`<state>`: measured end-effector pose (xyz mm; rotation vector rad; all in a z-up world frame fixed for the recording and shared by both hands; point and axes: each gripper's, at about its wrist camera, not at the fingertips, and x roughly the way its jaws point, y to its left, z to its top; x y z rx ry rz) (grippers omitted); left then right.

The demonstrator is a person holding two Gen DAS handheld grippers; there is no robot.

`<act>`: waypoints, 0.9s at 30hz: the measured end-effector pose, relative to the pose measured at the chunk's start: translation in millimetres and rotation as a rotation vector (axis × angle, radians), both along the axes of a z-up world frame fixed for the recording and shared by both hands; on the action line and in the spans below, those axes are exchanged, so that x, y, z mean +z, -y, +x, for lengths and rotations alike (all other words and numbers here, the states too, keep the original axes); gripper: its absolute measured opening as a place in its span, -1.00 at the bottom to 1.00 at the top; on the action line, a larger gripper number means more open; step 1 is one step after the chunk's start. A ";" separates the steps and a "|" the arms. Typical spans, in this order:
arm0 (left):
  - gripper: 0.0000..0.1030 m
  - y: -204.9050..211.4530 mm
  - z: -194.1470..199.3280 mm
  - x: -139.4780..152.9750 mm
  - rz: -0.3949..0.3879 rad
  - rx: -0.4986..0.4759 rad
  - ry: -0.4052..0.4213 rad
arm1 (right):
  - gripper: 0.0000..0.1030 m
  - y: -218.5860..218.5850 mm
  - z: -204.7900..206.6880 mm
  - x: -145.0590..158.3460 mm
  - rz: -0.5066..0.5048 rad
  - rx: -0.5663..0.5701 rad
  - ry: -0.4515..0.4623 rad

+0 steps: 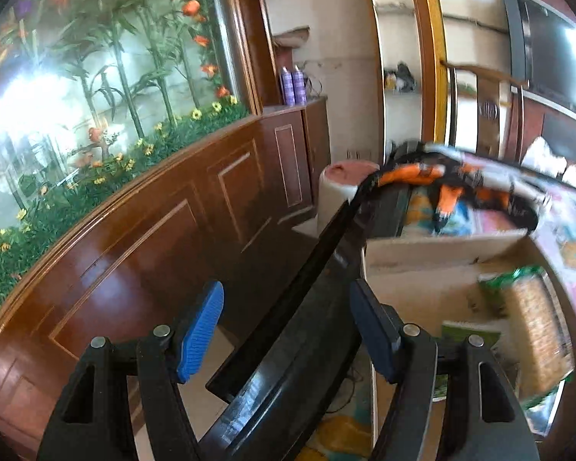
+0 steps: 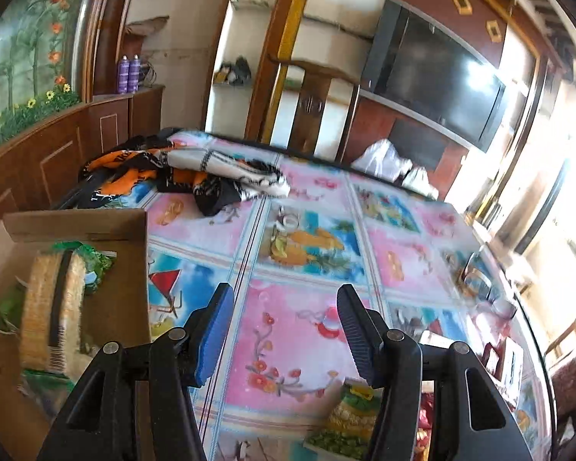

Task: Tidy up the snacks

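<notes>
Patterned tablecloth [image 2: 288,326] bears cardboard box [image 2: 96,226], crumpled cloth [image 2: 196,176]; both grippers gape empty.

Motion blur smeared the cardboard box [image 1: 422,257] and the cracker packet [image 1: 537,330] inside it in the left wrist view, so no print on the wrapper could be read. The left tongs [image 1: 288,330] hid the packet's near end. In the right wrist view the box ran off the left edge, and a yellow-green snack packet [image 2: 349,415] lay partly behind the right tongs [image 2: 284,334], its label too soft to tell. The crumpled cloth [image 2: 196,176] was blurred.
</notes>
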<state>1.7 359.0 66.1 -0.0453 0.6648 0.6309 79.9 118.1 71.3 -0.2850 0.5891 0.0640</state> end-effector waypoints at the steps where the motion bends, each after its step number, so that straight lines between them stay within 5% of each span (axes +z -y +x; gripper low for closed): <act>1: 0.32 1.1 4.3 -3.1 0.007 -0.003 -0.013 | 0.16 -4.2 0.3 -3.9 -0.030 0.008 0.013; 6: 0.33 3.0 12.0 -20.1 0.021 0.020 -0.085 | 0.16 -13.5 3.5 -19.6 -0.078 0.025 0.002; 16: 0.31 5.4 3.8 -21.1 0.025 0.036 -0.038 | 0.16 -14.8 2.4 -34.2 0.002 0.027 -0.060; 22: 0.30 11.8 -30.3 25.8 -0.026 0.038 0.053 | 0.16 4.0 -21.4 -1.7 0.115 0.036 0.002; 27: 0.30 69.5 -54.3 74.4 -0.062 -0.099 0.156 | 0.16 70.2 -63.6 33.5 0.257 -0.027 0.014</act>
